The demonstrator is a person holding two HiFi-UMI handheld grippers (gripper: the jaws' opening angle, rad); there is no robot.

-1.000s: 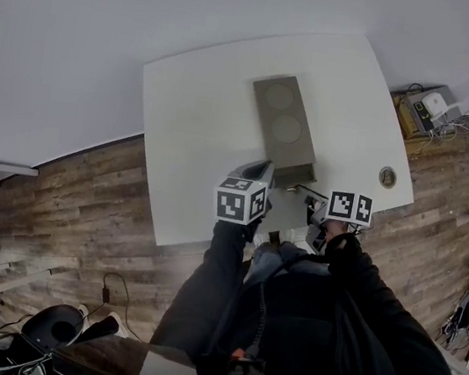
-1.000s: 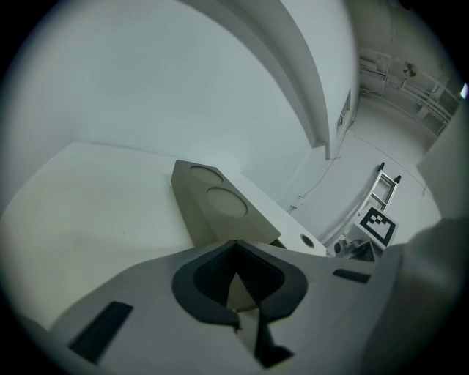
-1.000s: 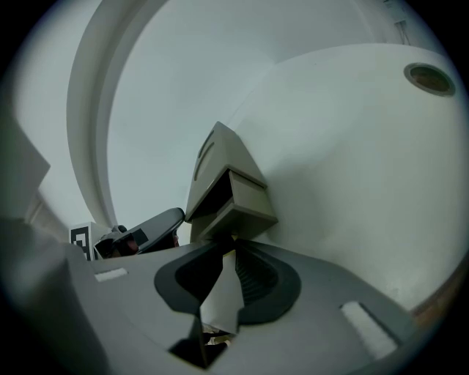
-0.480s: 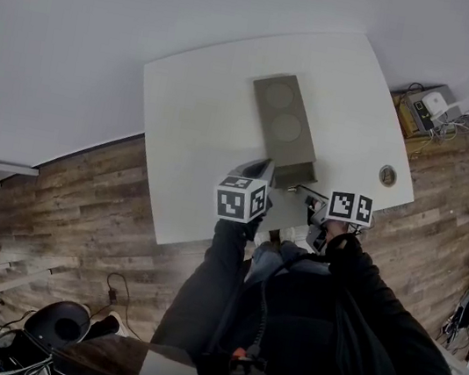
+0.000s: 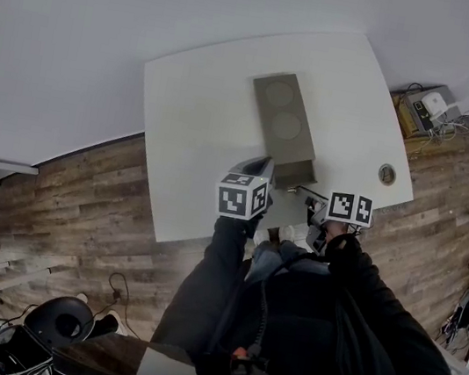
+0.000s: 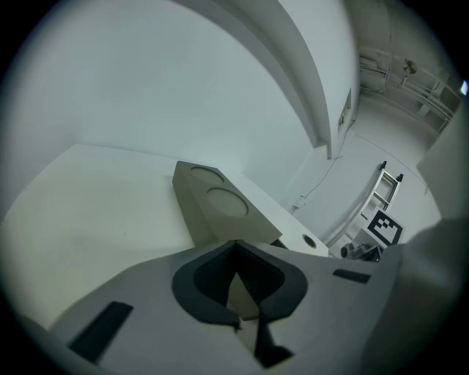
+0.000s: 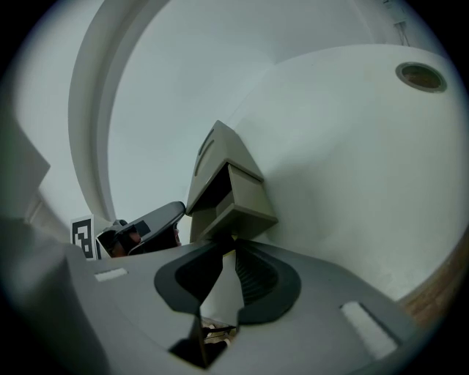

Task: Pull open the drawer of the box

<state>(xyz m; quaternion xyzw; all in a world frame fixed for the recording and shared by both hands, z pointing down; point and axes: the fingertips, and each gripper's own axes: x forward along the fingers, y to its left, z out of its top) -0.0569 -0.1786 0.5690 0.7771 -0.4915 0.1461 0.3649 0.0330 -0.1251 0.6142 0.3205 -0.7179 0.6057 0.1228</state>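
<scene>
The drawer (image 7: pixel 245 196) sits at the near end of the box (image 5: pixel 283 121), facing the person, and already stands a little way out of its shell, with a dark gap showing above and beside it. The box is a long, flat-topped grey-beige case with two round marks on its lid. It lies lengthwise near the middle of the white surface (image 5: pixel 199 132), its drawer end close to the near edge.

Box and drawer both look rigid and thin-walled, probably light, so a pull on the drawer could drag the whole box along the smooth surface unless the body is steadied. The best hold seems to be the drawer's front lip, low down, where a ledge juts forward. No separate knob can be made out.

The right hand-held gripper (image 7: pixel 231 247) has its jaws drawn together until the tips meet, right at the underside of that ledge. Whether they pinch the lip or only rest against it cannot be told.

The left hand-held gripper (image 6: pixel 234 245) is likewise closed to a point, with nothing between the jaws. It hovers beside the box's near left corner, apparently clear of it.

Further out, a round grommet (image 5: pixel 387 175) sits in the surface near its right edge.
</scene>
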